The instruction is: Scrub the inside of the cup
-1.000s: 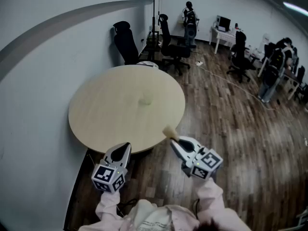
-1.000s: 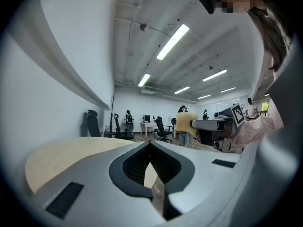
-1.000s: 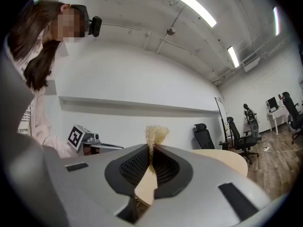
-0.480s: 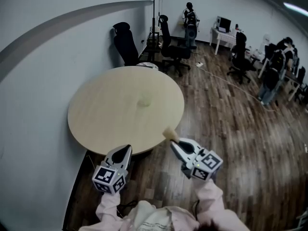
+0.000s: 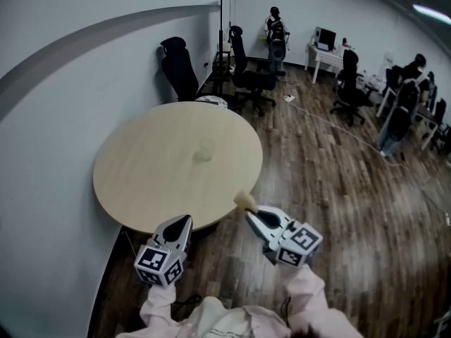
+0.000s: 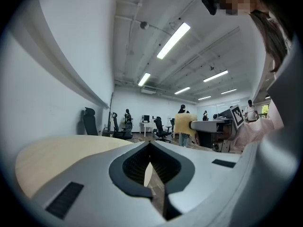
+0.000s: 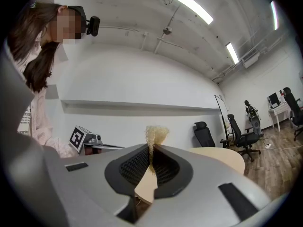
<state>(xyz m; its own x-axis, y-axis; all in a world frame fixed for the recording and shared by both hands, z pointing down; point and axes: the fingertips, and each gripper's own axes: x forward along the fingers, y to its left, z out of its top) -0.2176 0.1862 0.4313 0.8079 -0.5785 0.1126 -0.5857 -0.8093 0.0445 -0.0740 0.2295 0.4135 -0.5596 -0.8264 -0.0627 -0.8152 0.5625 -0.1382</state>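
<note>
Cup (image 5: 203, 151), pale and see-through, stands alone near the middle of the round wooden desk (image 5: 141, 182), well apart from both tools. The desk sits close to a white wall, on a dark plank floor (image 5: 338, 210), with black office chairs (image 5: 180, 65) beyond its far edge.

The left hand-held gripper (image 5: 184, 219) is held at the near edge of the desk, its tip pointing toward the desk top. Its jaws are pressed fully together with nothing between them.

The right hand-held gripper (image 7: 151, 148) is held just off the near edge of the desk, beside the left one, over the floor. Its jaws are closed tight on a small yellowish sponge (image 7: 155, 132), which is pinched thin between the pads and sticks out past the tips as a fluffy tuft. The sponge touches neither the desk nor the cup.
</note>
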